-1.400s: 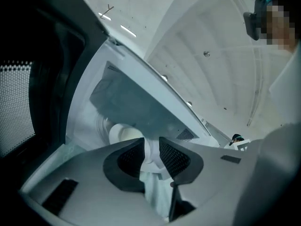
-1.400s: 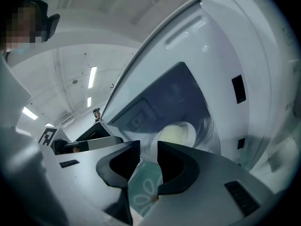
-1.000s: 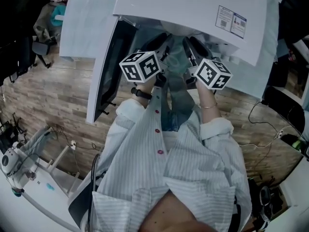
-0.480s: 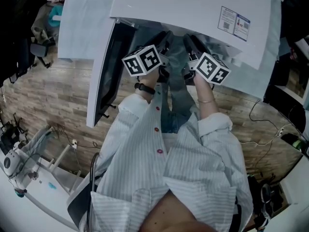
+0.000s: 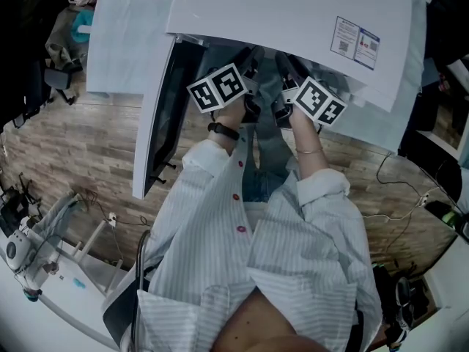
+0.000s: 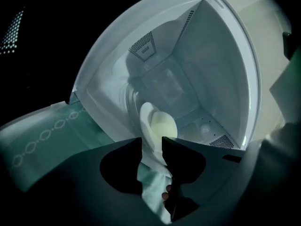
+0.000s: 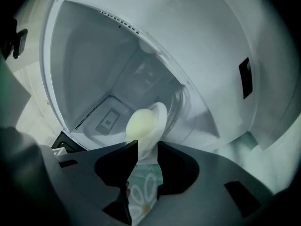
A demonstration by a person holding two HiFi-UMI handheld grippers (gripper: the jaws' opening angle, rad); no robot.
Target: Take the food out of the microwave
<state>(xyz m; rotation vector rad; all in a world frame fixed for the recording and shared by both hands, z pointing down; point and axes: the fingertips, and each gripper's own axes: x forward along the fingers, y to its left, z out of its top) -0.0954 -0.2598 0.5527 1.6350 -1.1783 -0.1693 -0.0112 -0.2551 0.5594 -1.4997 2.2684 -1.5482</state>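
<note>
Microwave (image 5: 293, 13) open, door (image 5: 157, 116) swung left. Plate (image 6: 146, 121) inside cavity, pale food (image 6: 163, 126) on top; probably light, stiff, slick, breakable. Left gripper (image 6: 151, 143), right gripper (image 7: 147, 147): just opened wider, spread around opposite rims, not clamping. Hold by 2 rim edges, level.
</note>
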